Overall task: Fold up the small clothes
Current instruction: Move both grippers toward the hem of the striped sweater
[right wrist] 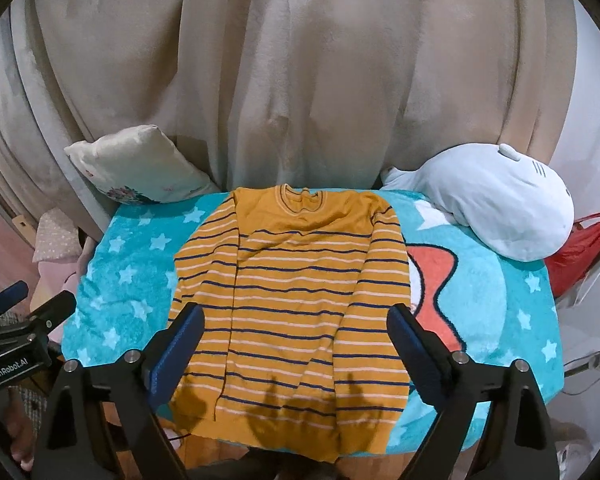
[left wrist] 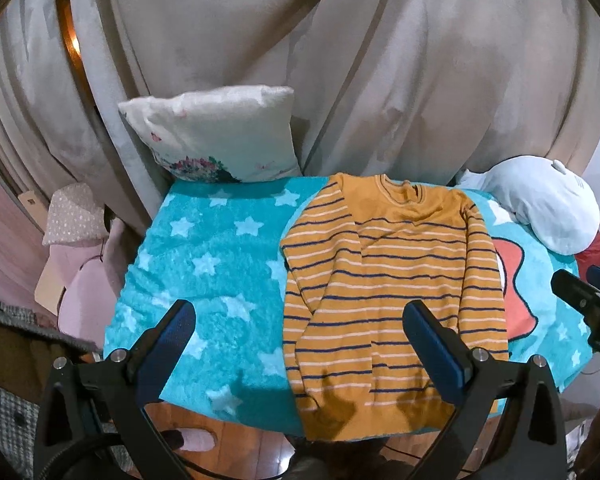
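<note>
A small mustard-yellow sweater (left wrist: 392, 276) with navy and white stripes lies flat, face up, on a turquoise star blanket (left wrist: 204, 248); its collar is at the far end and both sleeves are folded in along the body. It also shows in the right wrist view (right wrist: 292, 292). My left gripper (left wrist: 300, 320) is open and empty, held above the sweater's near left part. My right gripper (right wrist: 296, 320) is open and empty above the sweater's lower half, and shows at the right edge of the left wrist view (left wrist: 584, 284).
A white flowered pillow (left wrist: 216, 136) stands at the blanket's far left corner. A white plush toy (right wrist: 496, 200) lies at the far right. Beige curtains (right wrist: 300, 80) hang behind. A red bag (right wrist: 580, 248) is off the right edge. Wooden floor (left wrist: 236, 448) shows below the near edge.
</note>
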{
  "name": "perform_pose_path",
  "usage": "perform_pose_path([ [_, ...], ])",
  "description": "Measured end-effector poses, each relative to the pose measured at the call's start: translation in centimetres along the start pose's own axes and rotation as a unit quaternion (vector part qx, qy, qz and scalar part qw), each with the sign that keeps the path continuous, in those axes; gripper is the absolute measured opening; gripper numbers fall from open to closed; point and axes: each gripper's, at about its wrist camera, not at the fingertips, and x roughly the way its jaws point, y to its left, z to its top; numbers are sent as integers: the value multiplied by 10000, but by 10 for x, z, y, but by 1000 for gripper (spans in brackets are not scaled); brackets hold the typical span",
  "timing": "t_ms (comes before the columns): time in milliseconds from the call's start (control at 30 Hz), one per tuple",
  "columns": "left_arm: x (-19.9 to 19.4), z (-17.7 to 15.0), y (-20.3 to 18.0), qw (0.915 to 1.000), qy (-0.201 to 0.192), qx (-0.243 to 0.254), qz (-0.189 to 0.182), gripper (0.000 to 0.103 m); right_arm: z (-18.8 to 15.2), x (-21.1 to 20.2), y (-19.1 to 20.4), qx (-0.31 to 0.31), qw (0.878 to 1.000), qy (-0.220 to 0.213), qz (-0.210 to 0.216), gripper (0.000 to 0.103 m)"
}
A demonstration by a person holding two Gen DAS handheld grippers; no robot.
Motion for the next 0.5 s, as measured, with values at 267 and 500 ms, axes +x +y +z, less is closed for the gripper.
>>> perform_pose_path([
  [267,10,-7,-11,9990,221,212,-326,101,-12,3,-11,218,9996,168,16,84],
  [500,26,-15,-19,9954,494,362,-741,88,-22,3,-22,483,9985,243,-48,83],
])
